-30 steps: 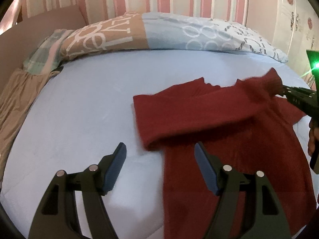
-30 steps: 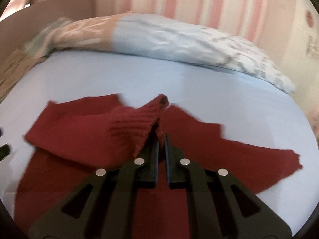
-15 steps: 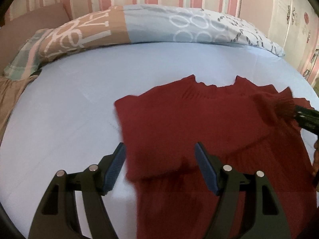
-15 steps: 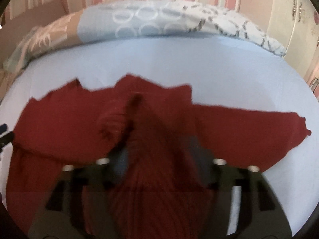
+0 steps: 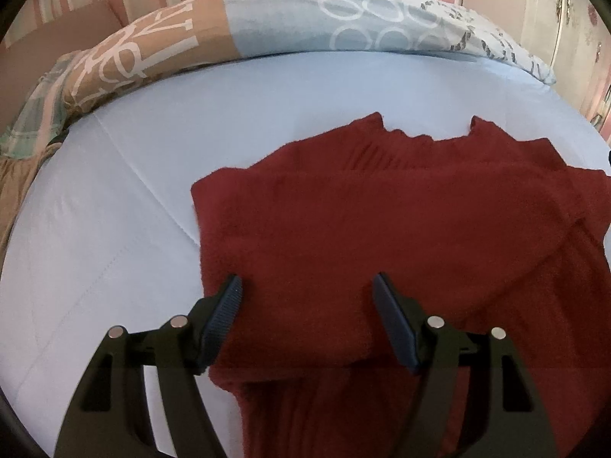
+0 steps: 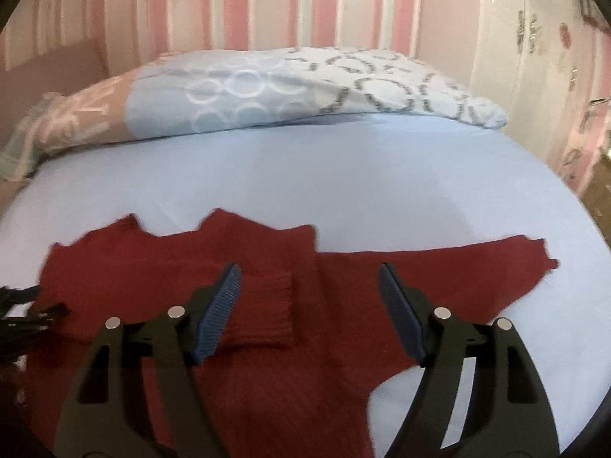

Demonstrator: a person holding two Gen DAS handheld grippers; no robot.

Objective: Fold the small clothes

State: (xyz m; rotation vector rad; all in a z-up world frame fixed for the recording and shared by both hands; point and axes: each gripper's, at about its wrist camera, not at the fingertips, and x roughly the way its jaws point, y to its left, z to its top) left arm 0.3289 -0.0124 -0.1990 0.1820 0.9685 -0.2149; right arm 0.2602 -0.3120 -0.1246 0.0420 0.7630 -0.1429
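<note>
A dark red knit sweater point(image 5: 382, 229) lies flat on the light blue bed sheet point(image 5: 114, 229). Its left sleeve is folded across the chest, with the ribbed cuff point(image 6: 267, 305) lying on the body. The right sleeve point(image 6: 439, 267) stretches out to the right on the sheet. My left gripper point(image 5: 307, 305) is open and empty, low over the folded sleeve's near edge. My right gripper point(image 6: 309, 297) is open and empty, just above the cuff. The left gripper's tip also shows in the right wrist view point(image 6: 23, 305) at the far left.
A patterned blue and tan pillow point(image 5: 305, 19) lies along the head of the bed, against a pink striped wall point(image 6: 267, 0). A plaid cloth point(image 5: 34, 114) lies at the far left. A white wardrobe point(image 6: 534, 38) stands to the right.
My right gripper carried the left sleeve's cuff across the chest, opened and let it drop onto the body. My left gripper moved in over the folded sleeve.
</note>
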